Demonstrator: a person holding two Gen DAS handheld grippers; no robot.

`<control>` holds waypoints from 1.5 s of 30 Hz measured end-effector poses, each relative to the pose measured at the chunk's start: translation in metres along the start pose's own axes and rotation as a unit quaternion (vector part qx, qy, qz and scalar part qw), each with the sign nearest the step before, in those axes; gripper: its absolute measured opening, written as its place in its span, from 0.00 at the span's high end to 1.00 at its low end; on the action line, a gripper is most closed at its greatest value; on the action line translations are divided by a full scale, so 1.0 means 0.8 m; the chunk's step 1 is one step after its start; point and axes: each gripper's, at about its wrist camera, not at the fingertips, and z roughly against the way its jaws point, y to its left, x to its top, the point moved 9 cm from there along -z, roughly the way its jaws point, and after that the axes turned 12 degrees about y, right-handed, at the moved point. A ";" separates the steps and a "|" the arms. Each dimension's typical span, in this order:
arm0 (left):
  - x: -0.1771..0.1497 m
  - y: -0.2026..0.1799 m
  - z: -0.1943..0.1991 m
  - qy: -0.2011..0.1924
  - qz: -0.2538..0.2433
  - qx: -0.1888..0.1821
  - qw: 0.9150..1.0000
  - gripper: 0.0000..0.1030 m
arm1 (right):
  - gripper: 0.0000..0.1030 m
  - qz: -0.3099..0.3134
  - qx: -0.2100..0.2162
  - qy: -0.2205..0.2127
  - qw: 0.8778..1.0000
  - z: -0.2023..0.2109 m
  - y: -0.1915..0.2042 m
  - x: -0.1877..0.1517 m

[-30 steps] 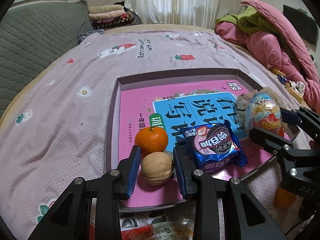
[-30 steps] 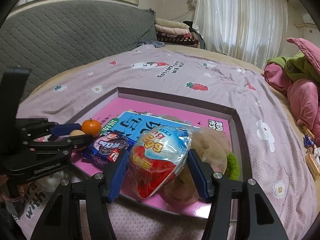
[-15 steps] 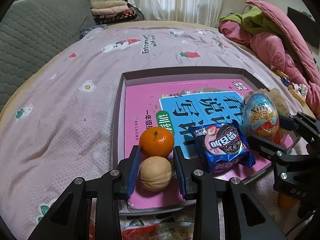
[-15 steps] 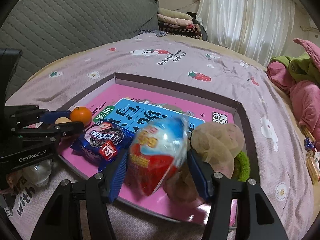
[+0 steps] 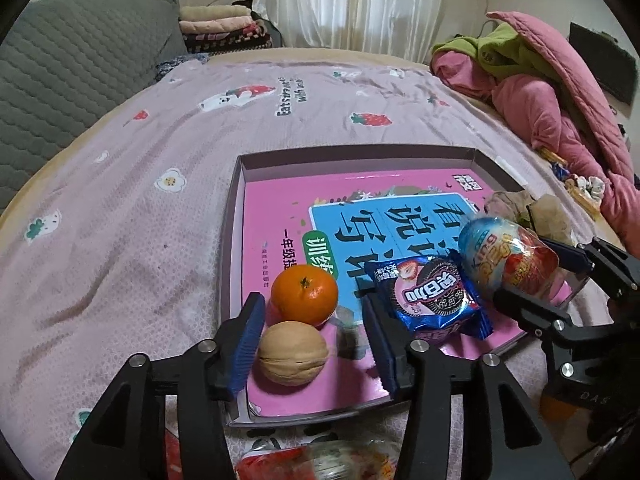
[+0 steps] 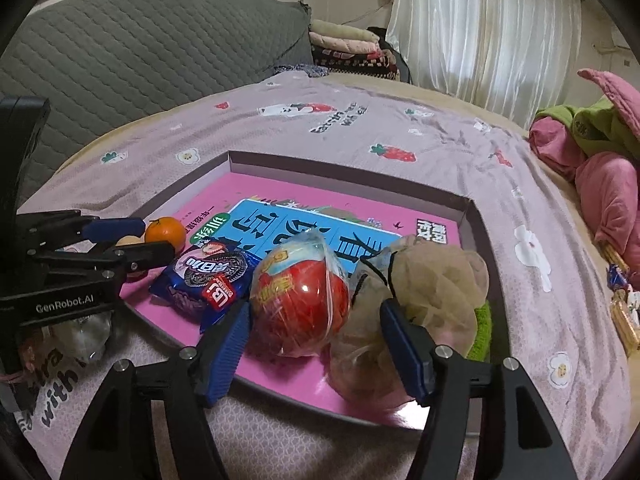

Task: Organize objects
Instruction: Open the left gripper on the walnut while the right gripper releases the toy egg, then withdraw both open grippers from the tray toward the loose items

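The black body of the left claw (image 6: 158, 254) carries the white print "GenRobot.AI". The black housing of the right claw (image 5: 556, 276) shows the letters "DAS" near its lower edge, perhaps only part of a word. The pale purple bedsheet with strawberry drawings (image 6: 400, 136) has dark lettering; "with" can be read, the rest is too distorted. The pink workbook with a blue panel (image 5: 384, 216) bears large Chinese characters, and "一年级" beside the panel.
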 end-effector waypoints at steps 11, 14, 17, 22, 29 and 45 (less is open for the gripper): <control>0.006 0.001 0.008 -0.009 0.001 -0.002 1.000 0.46 | 0.30 -0.004 0.006 -0.004 1.000 0.004 -0.001 0.000; 0.006 -0.001 0.013 -0.014 -0.001 0.002 1.000 0.45 | 0.26 -0.008 0.012 -0.011 1.000 0.009 -0.002 0.001; 0.007 -0.002 0.021 -0.020 0.000 0.001 1.000 0.41 | 0.24 -0.014 0.016 -0.019 1.000 0.015 -0.003 0.003; 0.006 -0.006 0.036 -0.031 0.000 -0.001 1.000 0.40 | 0.24 -0.019 0.016 -0.031 0.999 0.026 -0.004 0.005; 0.002 -0.014 0.061 -0.044 0.000 -0.007 0.999 0.37 | 0.23 -0.021 0.012 -0.057 0.998 0.052 -0.005 0.006; -0.027 -0.014 0.118 -0.068 0.012 -0.001 0.998 0.37 | 0.21 -0.015 -0.005 -0.116 0.993 0.125 0.001 -0.006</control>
